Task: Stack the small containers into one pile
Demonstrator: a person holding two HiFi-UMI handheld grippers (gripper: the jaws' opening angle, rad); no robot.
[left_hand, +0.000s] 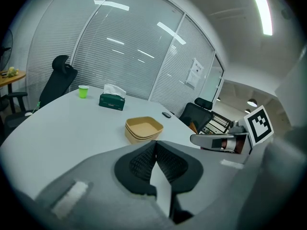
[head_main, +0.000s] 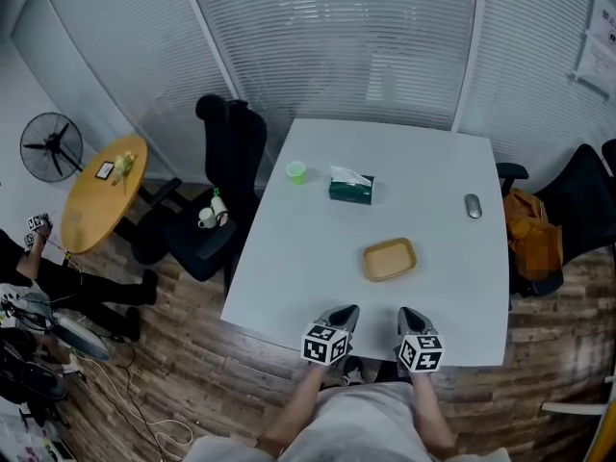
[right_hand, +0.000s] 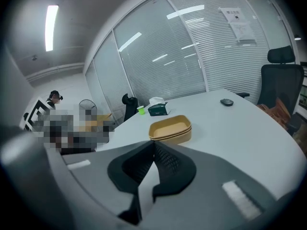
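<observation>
A pile of tan shallow containers (head_main: 389, 259) sits nested on the white table (head_main: 289, 268), a little beyond both grippers. The same pile of tan containers (left_hand: 143, 129) shows in the left gripper view, and the pile of containers (right_hand: 170, 128) lies straight ahead in the right gripper view. My left gripper (head_main: 339, 317) and right gripper (head_main: 412, 319) rest side by side at the table's near edge, both shut with nothing between their jaws. In the left gripper view the left gripper (left_hand: 155, 145) has its pads pressed together; the right gripper (right_hand: 154, 145) looks the same.
A green tissue box (head_main: 350, 189), a small green cup (head_main: 296, 171) and a computer mouse (head_main: 473, 205) lie farther back on the table. Black office chairs (head_main: 226, 162) stand at the left and right sides. A round wooden table (head_main: 104, 195) and a fan (head_main: 50, 145) stand at the left.
</observation>
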